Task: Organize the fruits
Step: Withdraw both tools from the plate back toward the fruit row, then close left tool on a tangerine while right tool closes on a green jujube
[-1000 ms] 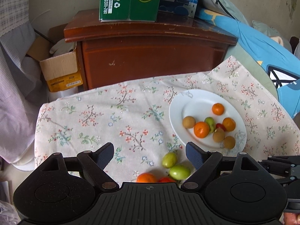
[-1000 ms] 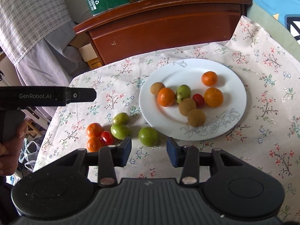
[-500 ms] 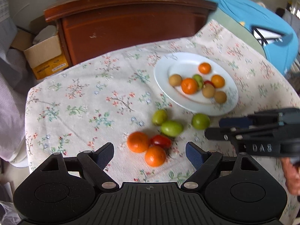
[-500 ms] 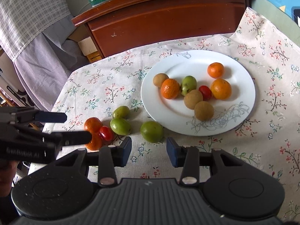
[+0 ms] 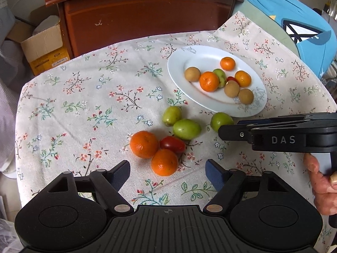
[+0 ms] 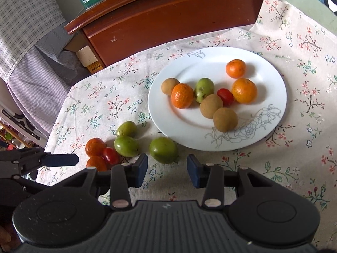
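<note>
Both grippers have come down toward the loose fruit since a second ago, and the left one, which then looked across to the plate, now has the orange cluster right in front of it. Left gripper has its jaws apart and closing, with nothing pressed between the pads; the nearest mandarin lies on the cloth in line with the gap, just ahead of the fingertips, not touched by either. Beside that fruit sit a second mandarin and a cherry tomato, all three touching, with two green fruits just beyond them.

Right gripper holds a narrower gap, its jaws parted and gripping nothing. A lone green fruit lies on the floral tablecloth just ahead of its fingertips, close to the rim of the white plate; whether a pad brushes it cannot be told. In the left wrist view this gripper reaches in from the right, held by a hand.

On the plate lie three mandarins, three brown round fruits, one green fruit and one cherry tomato, bunched near its middle. Behind the table stands a dark wooden cabinet.
</note>
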Demonstrator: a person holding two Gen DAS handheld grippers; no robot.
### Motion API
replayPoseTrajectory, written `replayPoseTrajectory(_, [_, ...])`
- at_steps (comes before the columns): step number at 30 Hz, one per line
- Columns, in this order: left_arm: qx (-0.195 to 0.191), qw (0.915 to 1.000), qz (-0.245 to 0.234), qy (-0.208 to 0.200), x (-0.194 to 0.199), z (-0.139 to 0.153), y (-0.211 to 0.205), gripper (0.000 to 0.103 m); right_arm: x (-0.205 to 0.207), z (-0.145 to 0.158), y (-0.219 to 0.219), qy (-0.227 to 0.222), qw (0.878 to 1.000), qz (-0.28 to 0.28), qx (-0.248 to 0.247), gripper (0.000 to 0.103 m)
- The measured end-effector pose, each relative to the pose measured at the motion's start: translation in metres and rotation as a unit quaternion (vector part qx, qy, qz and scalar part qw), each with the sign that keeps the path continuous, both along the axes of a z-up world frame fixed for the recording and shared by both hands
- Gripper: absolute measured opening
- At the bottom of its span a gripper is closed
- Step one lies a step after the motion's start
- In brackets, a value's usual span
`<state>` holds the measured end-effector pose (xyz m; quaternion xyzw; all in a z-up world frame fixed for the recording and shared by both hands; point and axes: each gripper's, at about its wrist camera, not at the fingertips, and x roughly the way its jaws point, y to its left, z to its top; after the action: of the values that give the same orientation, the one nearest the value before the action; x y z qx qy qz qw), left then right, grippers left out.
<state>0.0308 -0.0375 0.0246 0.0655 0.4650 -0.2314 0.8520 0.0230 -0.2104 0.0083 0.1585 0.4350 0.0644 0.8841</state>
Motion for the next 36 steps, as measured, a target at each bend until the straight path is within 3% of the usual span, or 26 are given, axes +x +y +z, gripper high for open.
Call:
replayPoseTrajectory(7, [0.004,1.0,0.0,-0.001,0.0,-0.005,-0.005,0.053,0.004,-0.002,0.005,-0.007,1.0,0.002,-0.004,0.042])
replayPoseTrajectory(12, [0.003,1.0,-0.001,0.0,-0.001,-0.009,-0.009,0.05,0.005,-0.003,0.004,-0.009,1.0,-0.004,-0.002,0.042])
replayPoseTrajectory(15, [0.011,0.9999,-0.002,-0.009,-0.002,-0.008,-0.01,0.041,0.006,-0.003,0.004,-0.011,1.0,-0.005,-0.006,0.039])
replayPoseTrajectory(19, [0.008,0.9999,0.006,-0.009,0.0,-0.008,-0.008,0.037,0.005,-0.004,0.002,-0.01,1.0,-0.004,0.003,0.032])
replayPoseTrajectory(23, [0.02,0.9996,0.008,-0.02,0.0,-0.007,-0.009,0.026,0.005,-0.003,0.002,-0.008,1.0,-0.003,0.005,0.032])
replayPoseTrajectory(36, [0.011,0.9994,0.014,-0.03,-0.009,0.007,-0.009,0.026,-0.002,0.006,0.003,-0.012,1.0,0.007,0.018,0.032])
